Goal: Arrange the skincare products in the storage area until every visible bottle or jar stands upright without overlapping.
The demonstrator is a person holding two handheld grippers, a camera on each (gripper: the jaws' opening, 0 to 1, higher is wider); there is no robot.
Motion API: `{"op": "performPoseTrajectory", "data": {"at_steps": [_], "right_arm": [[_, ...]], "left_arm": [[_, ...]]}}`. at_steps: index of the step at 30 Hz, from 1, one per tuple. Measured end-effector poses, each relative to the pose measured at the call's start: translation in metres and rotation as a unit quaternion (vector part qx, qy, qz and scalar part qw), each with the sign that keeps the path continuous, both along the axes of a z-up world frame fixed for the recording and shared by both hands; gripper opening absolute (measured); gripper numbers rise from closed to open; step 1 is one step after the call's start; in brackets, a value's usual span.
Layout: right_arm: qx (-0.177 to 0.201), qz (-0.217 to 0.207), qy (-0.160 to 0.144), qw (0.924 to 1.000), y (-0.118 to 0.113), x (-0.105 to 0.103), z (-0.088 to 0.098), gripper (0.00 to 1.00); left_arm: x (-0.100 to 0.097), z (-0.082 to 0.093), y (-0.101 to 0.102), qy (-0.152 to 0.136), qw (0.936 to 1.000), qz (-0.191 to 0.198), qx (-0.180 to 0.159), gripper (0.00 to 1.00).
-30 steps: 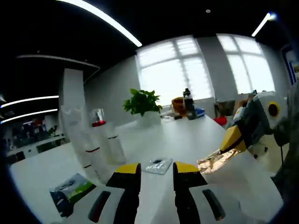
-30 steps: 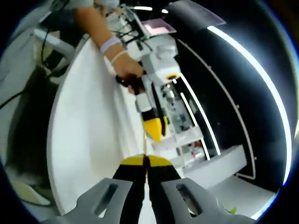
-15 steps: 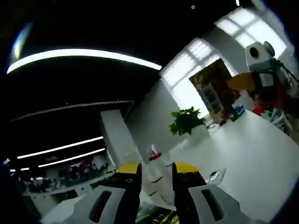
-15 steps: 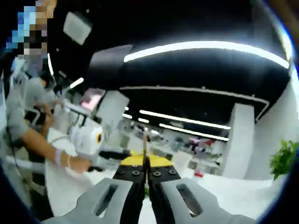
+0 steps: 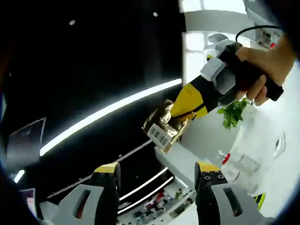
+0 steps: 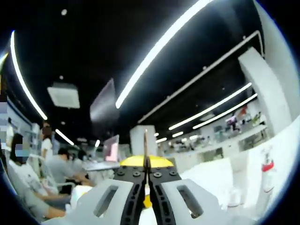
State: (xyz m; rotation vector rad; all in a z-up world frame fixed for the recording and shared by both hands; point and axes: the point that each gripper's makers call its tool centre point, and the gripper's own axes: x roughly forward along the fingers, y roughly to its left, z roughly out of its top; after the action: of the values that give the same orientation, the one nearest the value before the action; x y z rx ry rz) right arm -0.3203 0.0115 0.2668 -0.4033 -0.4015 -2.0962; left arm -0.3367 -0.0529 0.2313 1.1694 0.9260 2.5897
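Dark ceiling with strip lights now backs both views, since the gold foil sachet, clamped in the right gripper, has risen from the bench, above the clear bottles, while the left gripper fingers have spread empty.

Green potted plant beside bright window. Long ceiling light strips cross dark ceiling. Seated people at desks, laptop screen glowing pink. White column right.

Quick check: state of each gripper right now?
Left gripper: open, holding nothing.
Right gripper: shut on a gold foil sachet.
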Motion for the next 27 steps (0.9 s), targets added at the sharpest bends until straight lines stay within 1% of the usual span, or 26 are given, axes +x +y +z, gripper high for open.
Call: {"op": "performPoseTrajectory", "data": {"at_steps": [2, 5, 7, 8, 9, 10, 11, 12, 13, 14, 16, 17, 18, 19, 20, 21, 22, 23, 24, 25, 26, 27], "right_arm": [[-0.012, -0.002, -0.017, 0.9998, -0.003, -0.014, -0.008, 0.0], [-0.019, -0.009, -0.027, 0.9994, -0.004, -0.029, -0.024, 0.0], [-0.022, -0.008, -0.039, 0.999, -0.004, -0.035, -0.036, 0.0], [-0.022, -0.006, -0.045, 0.9987, -0.004, -0.037, -0.04, 0.0], [-0.025, -0.002, -0.067, 0.9974, -0.004, -0.041, -0.049, 0.0], [-0.018, -0.001, -0.078, 0.9968, -0.004, -0.043, -0.056, 0.0], [-0.008, 0.0, -0.083, 0.9965, -0.004, -0.045, -0.061, 0.0], [-0.004, -0.002, -0.086, 0.9963, -0.003, -0.047, -0.064, 0.0], [-0.001, -0.006, -0.089, 0.996, -0.001, -0.048, -0.068, 0.0], [0.001, -0.007, -0.09, 0.9959, -0.001, -0.049, -0.069, 0.0], [0.002, -0.017, -0.104, 0.9944, 0.004, -0.054, -0.076, 0.0], [-0.002, -0.019, -0.109, 0.9939, 0.005, -0.055, -0.077, 0.0], [-0.007, -0.018, -0.116, 0.993, 0.006, -0.057, -0.078, 0.0], [-0.022, -0.006, -0.135, 0.9906, 0.006, -0.057, -0.08, 0.0], [-0.027, 0.002, -0.145, 0.989, 0.006, -0.057, -0.082, 0.0], [-0.036, 0.017, -0.159, 0.9865, 0.004, -0.056, -0.084, 0.0], [-0.046, 0.037, -0.178, 0.9823, 0.003, -0.055, -0.088, 0.0], [-0.049, 0.049, -0.191, 0.9791, 0.001, -0.054, -0.091, 0.0], [-0.053, 0.057, -0.192, 0.9782, 0.0, -0.054, -0.091, 0.0], [-0.053, 0.057, -0.19, 0.9786, 0.001, -0.055, -0.091, 0.0], [-0.055, 0.058, -0.193, 0.978, 0.002, -0.055, -0.09, 0.0], [-0.057, 0.059, -0.194, 0.9774, 0.002, -0.055, -0.09, 0.0]], "left_arm": [[-0.015, -0.009, -0.006, -0.026, 0.9994, 0.023, -0.007, 0.68], [-0.034, -0.022, -0.011, -0.061, 0.9971, 0.044, -0.016, 0.75], [-0.039, -0.026, -0.009, -0.067, 0.9966, 0.043, -0.019, 0.82], [-0.041, -0.03, -0.006, -0.075, 0.9963, 0.037, -0.022, 0.84], [-0.041, -0.032, -0.003, -0.083, 0.996, 0.026, -0.02, 0.88], [-0.041, -0.033, 0.0, -0.085, 0.9961, 0.018, -0.019, 0.9], [-0.041, -0.034, 0.001, -0.085, 0.9961, 0.015, -0.019, 0.92], [-0.04, -0.036, 0.006, -0.089, 0.9957, 0.007, -0.025, 0.98], [-0.04, -0.038, 0.008, -0.089, 0.9957, 0.007, -0.026, 1.0], [-0.041, -0.04, 0.009, -0.092, 0.9953, 0.012, -0.028, 0.99], [-0.037, -0.04, 0.015, -0.074, 0.9952, 0.022, -0.059, 1.0], [-0.036, -0.04, 0.016, -0.07, 0.9952, 0.022, -0.064, 0.99], [-0.033, -0.04, 0.018, -0.064, 0.995, 0.024, -0.073, 0.95], [-0.03, -0.04, 0.021, -0.054, 0.9942, 0.028, -0.089, 0.9], [-0.028, -0.039, 0.023, -0.049, 0.9934, 0.032, -0.099, 0.83], [-0.025, -0.039, 0.025, -0.039, 0.9918, 0.039, -0.115, 0.72], [-0.022, -0.042, 0.03, -0.031, 0.9882, 0.046, -0.143, 0.64], [-0.022, -0.046, 0.034, -0.033, 0.9856, 0.045, -0.159, 0.55], [-0.021, -0.051, 0.036, -0.045, 0.9849, 0.043, -0.162, 0.47], [-0.022, -0.052, 0.036, -0.056, 0.9867, 0.039, -0.148, 0.42], [-0.022, -0.057, 0.039, -0.075, 0.986, 0.028, -0.146, 0.36], [-0.021, -0.058, 0.041, -0.083, 0.9853, 0.021, -0.148, 0.29]]}}
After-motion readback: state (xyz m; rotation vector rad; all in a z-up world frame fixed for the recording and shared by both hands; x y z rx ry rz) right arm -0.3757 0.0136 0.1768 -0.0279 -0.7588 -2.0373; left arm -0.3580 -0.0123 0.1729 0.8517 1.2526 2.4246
